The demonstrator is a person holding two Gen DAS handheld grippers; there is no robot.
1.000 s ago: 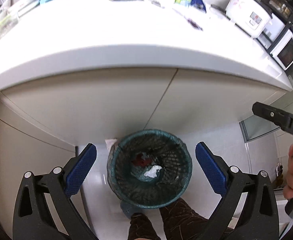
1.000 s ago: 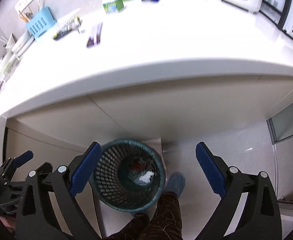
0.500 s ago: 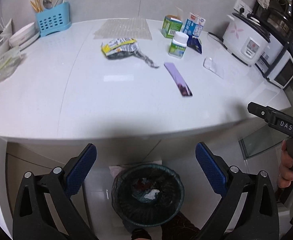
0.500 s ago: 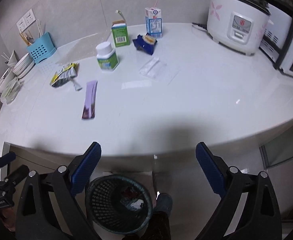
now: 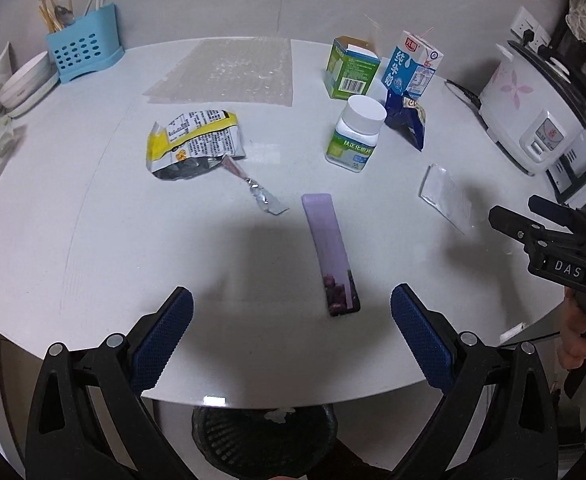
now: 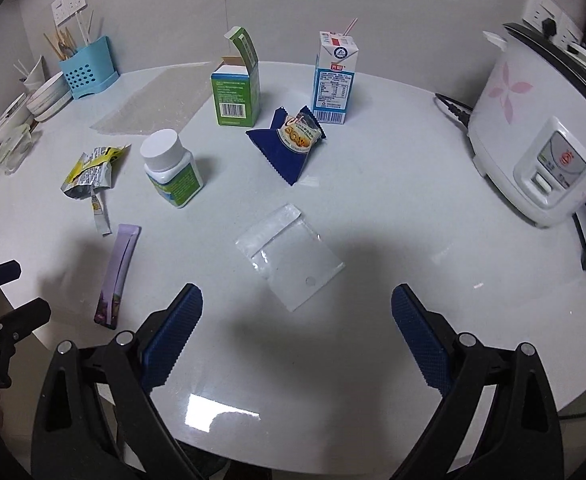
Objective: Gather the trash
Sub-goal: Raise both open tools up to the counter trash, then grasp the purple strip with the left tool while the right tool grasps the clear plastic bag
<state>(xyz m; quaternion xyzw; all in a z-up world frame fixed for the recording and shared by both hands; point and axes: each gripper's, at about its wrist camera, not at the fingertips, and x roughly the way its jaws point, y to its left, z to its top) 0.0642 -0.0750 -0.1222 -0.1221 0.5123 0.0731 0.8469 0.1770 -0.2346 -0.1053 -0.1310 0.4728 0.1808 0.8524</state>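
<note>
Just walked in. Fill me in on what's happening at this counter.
A person is clearing trash off a white counter with a handheld gripper in each hand. Both the left gripper and right gripper are open and empty, held above the near edge. The purple wrapper lies ahead of the left one, the clear plastic bag ahead of the right. The yellow snack bag and blue wrapper also lie uncollected. A bin sits below the edge.

Readable: "DAS" in pale letters on the black body of the right tool (image 5: 509, 218). Large blue Chinese characters "纯牛奶" on the milk carton (image 5: 412, 65). White Chinese lettering, too small to make out, on the green bottle (image 5: 356, 136). Barcodes on the green box (image 6: 236, 96). "SOS"-like orange print, uncertain, on the snack packet (image 6: 300, 133).
</note>
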